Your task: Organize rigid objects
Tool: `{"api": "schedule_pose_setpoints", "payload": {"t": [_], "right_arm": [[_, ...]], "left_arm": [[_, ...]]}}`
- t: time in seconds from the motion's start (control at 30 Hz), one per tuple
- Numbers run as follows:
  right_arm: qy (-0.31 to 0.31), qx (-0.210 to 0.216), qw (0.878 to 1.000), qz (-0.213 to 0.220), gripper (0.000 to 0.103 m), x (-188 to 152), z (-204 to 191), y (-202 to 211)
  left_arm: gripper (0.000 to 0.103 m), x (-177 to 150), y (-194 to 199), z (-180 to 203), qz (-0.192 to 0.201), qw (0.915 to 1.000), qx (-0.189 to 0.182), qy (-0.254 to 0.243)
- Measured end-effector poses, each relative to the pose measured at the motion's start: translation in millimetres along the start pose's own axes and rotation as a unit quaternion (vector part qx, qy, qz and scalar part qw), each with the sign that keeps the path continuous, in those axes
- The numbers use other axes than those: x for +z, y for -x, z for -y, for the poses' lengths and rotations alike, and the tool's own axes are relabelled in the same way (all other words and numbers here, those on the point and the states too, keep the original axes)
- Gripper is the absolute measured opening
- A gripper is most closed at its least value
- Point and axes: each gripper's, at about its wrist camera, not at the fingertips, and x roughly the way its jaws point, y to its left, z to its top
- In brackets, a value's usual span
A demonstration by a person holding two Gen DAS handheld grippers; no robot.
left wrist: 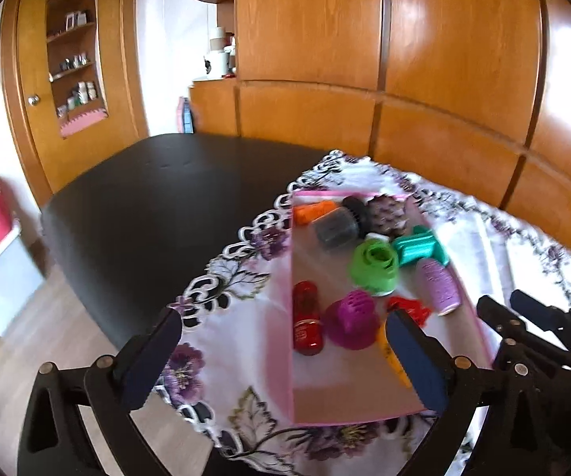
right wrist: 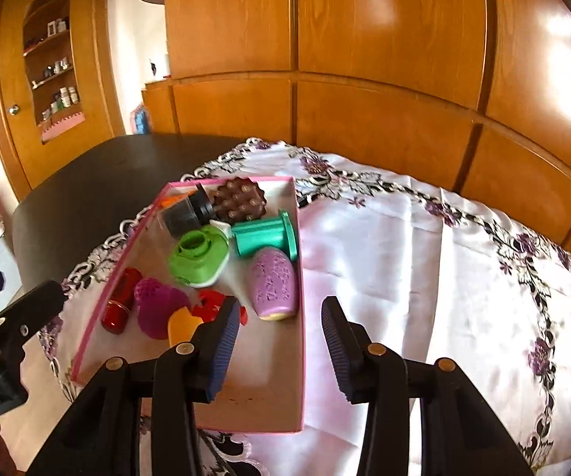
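The left hand-held gripper (left wrist: 285,357) stands wide apart and empty; the right hand-held gripper (right wrist: 281,341) is also parted, holding nothing. The small rigid objects (right wrist: 202,258) lie inside the pink box (right wrist: 299,357) on the counter (left wrist: 135,206).

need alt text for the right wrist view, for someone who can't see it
A pink-edged cardboard box on a floral tablecloth holds small items, among them a green spool, a lilac egg-shaped piece and a red tube. The right hand-held gripper hovers open and empty above the box's near end. Wooden cabinets stand behind.
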Motion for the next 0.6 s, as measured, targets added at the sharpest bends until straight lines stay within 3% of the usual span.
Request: {"api": "schedule_pose_setpoints", "payload": {"t": [0.37,0.6], "right_arm": [[0.012,0.003,1.0,0.001,0.043,-2.3,-8.1,1.0],[0.019,0.006,1.0,-0.001,0.043,-5.1,-13.3,-0.7]], "left_arm": [[0.103,0.1,4.0,-6.8,0.0,0.9994,-0.023,0.027],[0.103,-0.9,8.9,-6.3,0.022,0.9994,-0.015,0.023]]}}
